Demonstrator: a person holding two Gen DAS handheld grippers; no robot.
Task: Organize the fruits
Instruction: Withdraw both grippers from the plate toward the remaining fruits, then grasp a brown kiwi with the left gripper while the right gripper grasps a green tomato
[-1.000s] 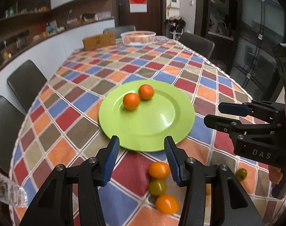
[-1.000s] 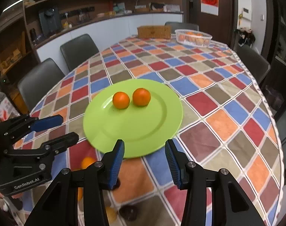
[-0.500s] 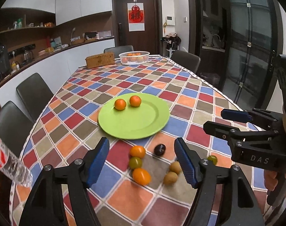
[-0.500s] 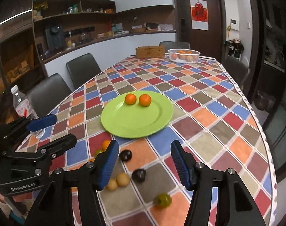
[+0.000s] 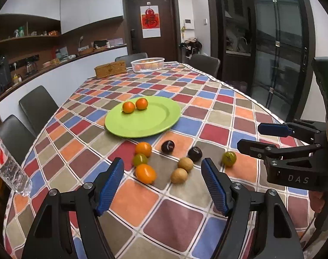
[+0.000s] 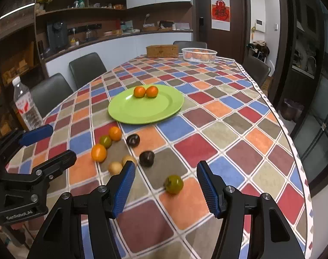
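A green plate [image 5: 142, 123] on the checked tablecloth holds two oranges [image 5: 128, 107]. In front of it lie several loose fruits: two more oranges [image 5: 145, 173], a small green fruit [image 5: 140, 159], two dark plums [image 5: 167, 146], two tan round fruits [image 5: 178, 175] and a green-brown fruit [image 5: 229, 158]. My left gripper [image 5: 161, 168] hovers open above the near side of that cluster, with nothing between its pads. In the right wrist view my right gripper [image 6: 165, 166] is open and empty, with the green-brown fruit [image 6: 174, 184] on the table beyond its jaws. Each gripper shows in the other's view: the right gripper [image 5: 250, 137] and the left gripper [image 6: 61, 141].
A plastic water bottle [image 5: 6, 164] stands at the table's left edge. A white basket of oranges [image 5: 147, 64] and a wicker box [image 5: 110, 69] sit at the far end. Dark chairs [image 6: 87, 67] line the left side. The table's right edge [image 6: 293, 142] curves close by.
Both grippers have drawn back from the plate toward the near table edge and their jaws have widened. The loose fruits in front of the plate have come fully into view.
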